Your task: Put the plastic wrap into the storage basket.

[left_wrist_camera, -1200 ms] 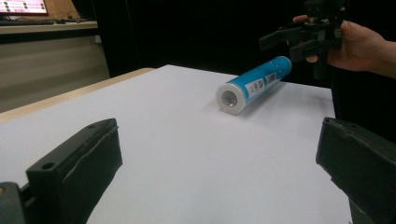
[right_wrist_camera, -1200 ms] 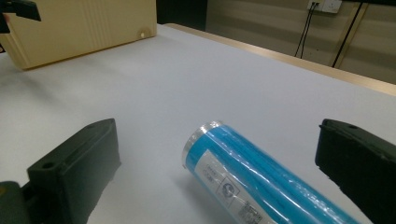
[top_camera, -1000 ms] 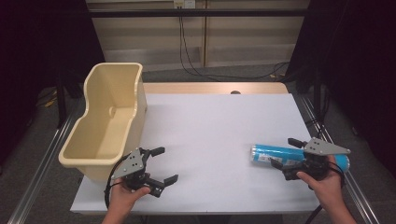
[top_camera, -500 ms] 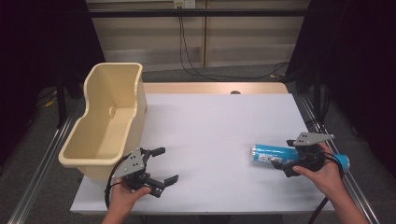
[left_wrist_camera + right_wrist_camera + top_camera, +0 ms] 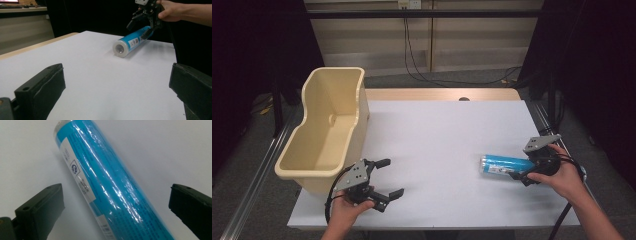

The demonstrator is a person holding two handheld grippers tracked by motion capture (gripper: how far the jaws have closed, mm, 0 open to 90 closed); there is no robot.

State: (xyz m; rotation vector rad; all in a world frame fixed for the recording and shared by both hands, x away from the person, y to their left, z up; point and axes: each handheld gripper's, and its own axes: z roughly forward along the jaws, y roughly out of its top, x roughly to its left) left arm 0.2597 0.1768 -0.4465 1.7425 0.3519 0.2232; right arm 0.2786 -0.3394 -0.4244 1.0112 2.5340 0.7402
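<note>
Right gripper (image 5: 523, 172) gapes wide around the blue tube (image 5: 504, 165); left gripper (image 5: 384, 177) open, empty.
Center the tube between the jaws, then squeeze gently so it won't roll.

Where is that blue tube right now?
The blue tube lies flat on the white table, at the right in the high view, between the open jaws of the right gripper, far from the beige tub.

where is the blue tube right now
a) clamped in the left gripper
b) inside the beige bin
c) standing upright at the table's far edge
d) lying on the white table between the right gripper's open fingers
d: the blue tube lies on its side on the white table, with the right gripper open around its end; the beige bin holds nothing.
</note>
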